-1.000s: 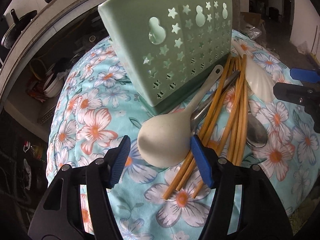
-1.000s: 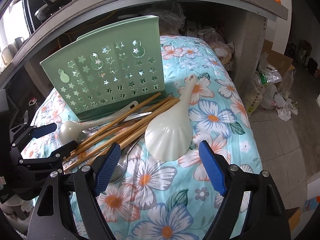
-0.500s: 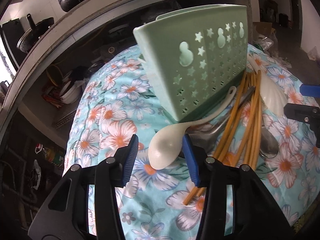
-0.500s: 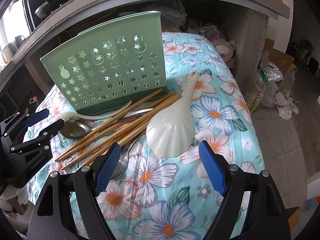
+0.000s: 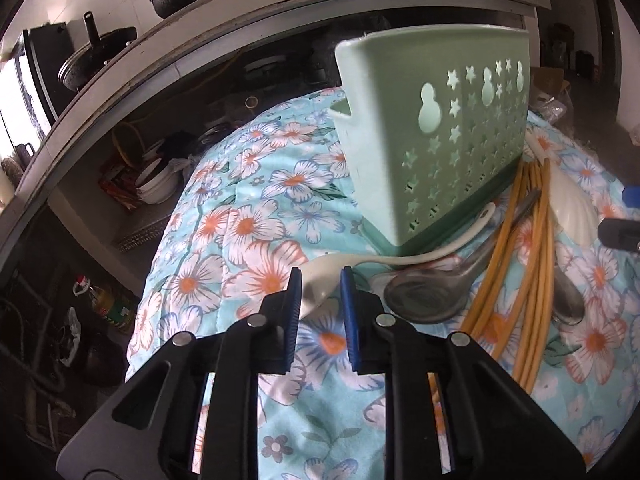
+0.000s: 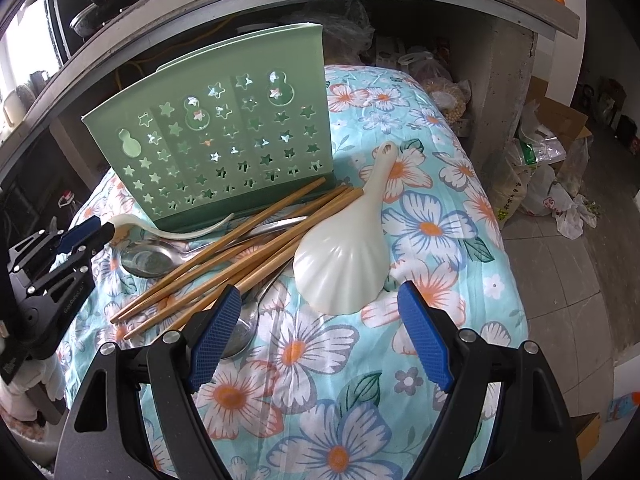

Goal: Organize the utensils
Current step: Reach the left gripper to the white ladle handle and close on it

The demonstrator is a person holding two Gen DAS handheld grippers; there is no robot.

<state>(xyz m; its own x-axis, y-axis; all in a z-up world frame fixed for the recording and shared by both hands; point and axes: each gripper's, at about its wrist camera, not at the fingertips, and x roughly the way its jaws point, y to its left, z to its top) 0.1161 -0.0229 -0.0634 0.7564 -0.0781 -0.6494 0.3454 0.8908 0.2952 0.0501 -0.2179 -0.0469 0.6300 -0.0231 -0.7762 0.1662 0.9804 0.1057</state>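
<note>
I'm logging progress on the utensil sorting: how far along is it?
Nothing looks done: no utensil shows in the green holder. In hand: the left gripper has just closed on the white spoon. Left: steel spoon, chopsticks and rice paddle lie on the floral cloth; the right gripper hangs open.

Floral cloth [image 6: 432, 224] (shelf [image 5: 280, 12] behind)

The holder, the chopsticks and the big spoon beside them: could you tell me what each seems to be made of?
Holder: likely moulded plastic, matte pale green, with clean star cutouts.
Chopsticks: probably bamboo or wood, tan and dull; no grain is visible.
Big spoon: metal, likely stainless steel, with a grey mirror-like bowl showing reflections.
</note>
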